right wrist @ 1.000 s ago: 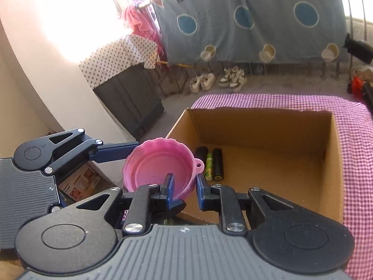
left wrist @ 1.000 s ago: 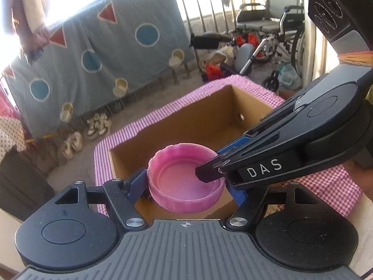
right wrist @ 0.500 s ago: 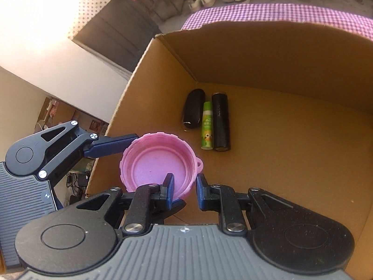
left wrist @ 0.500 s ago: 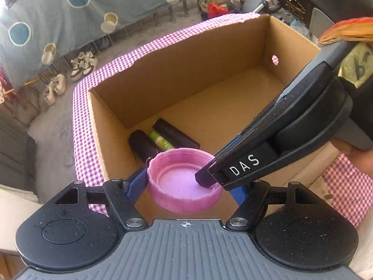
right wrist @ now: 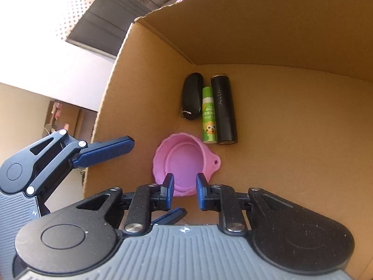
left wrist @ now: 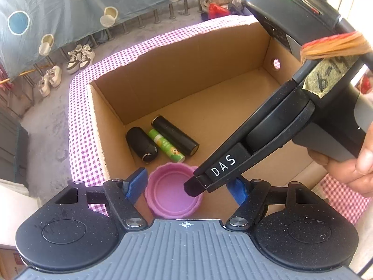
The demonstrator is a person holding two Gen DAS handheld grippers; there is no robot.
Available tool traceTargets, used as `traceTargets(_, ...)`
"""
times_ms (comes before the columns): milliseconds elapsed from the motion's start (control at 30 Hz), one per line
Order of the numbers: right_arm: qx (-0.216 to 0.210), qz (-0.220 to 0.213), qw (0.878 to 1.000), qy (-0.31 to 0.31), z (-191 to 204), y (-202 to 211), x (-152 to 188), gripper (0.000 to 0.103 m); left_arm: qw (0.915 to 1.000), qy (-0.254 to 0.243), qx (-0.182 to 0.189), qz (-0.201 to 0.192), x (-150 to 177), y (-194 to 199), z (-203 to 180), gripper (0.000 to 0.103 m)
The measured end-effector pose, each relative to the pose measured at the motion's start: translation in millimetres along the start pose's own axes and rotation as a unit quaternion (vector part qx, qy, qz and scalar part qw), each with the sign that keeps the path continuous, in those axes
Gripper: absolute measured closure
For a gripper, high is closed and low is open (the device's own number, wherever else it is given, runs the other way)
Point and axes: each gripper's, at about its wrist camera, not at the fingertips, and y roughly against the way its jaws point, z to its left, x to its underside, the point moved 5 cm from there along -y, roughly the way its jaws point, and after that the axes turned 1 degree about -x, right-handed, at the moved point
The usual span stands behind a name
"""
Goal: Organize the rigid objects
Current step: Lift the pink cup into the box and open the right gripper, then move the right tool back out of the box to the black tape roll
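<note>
A pink plastic lid (left wrist: 172,192) (right wrist: 181,163) lies open side up on the floor of a cardboard box (left wrist: 191,53) (right wrist: 291,116), near its left wall. My left gripper (left wrist: 186,187) is open, its blue fingers standing wide on both sides of the lid. My right gripper (right wrist: 184,186) is open, its fingertips just apart above the lid's near rim. In the left wrist view the right gripper's black finger (left wrist: 209,175) reaches over the lid. A black key fob (right wrist: 192,95), a green tube (right wrist: 208,116) and a black cylinder (right wrist: 223,109) lie side by side beyond the lid.
The box stands on a pink checked tablecloth (left wrist: 80,126). A hand (left wrist: 345,165) holds the right gripper. Shoes (left wrist: 79,58) and a blue patterned cloth (left wrist: 58,11) lie beyond the table. A dark cabinet (right wrist: 116,21) stands past the box's left wall.
Both grippers moved down into the box with the lid. Both have let go of it, and it now rests on the box floor. The left fingers have spread wide.
</note>
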Motion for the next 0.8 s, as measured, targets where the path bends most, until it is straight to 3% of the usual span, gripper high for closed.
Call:
traceTargets(133, -0.021, -0.032, 0.999, -0.004, 4, 25, 5, 0.079, 0.9994, 0.018, 0.012, -0.029, -6, 18, 5, 0.029)
traceTargets(267, -0.056, -0.077, 0.995, 0.003, 16, 65, 23, 0.076, 0.9954, 0.041, 0.05, -0.071, -4, 51, 1, 0.028)
traceTargets(533, -0.086, -0.216, 0.972, 0.01, 20, 154, 90, 0.074, 0.9841, 0.046, 0.073, -0.155, 23, 113, -19, 0.024)
traceTargets(633, -0.08, -0.255, 0.964, 0.006, 12, 166, 128, 0.072, 0.9809, 0.057, 0.076, -0.169, 44, 120, -24, 0.022)
traceTargets(700, -0.06, -0.272, 0.96, -0.001, 3, 162, 153, 0.064, 0.9806, 0.063, 0.071, -0.171, 60, 117, -26, 0.021)
traceTargets(800, -0.032, -0.277, 0.96, -0.023, -12, 147, 186, 0.06, 0.983, 0.072, 0.067, -0.155, 83, 104, -31, 0.021)
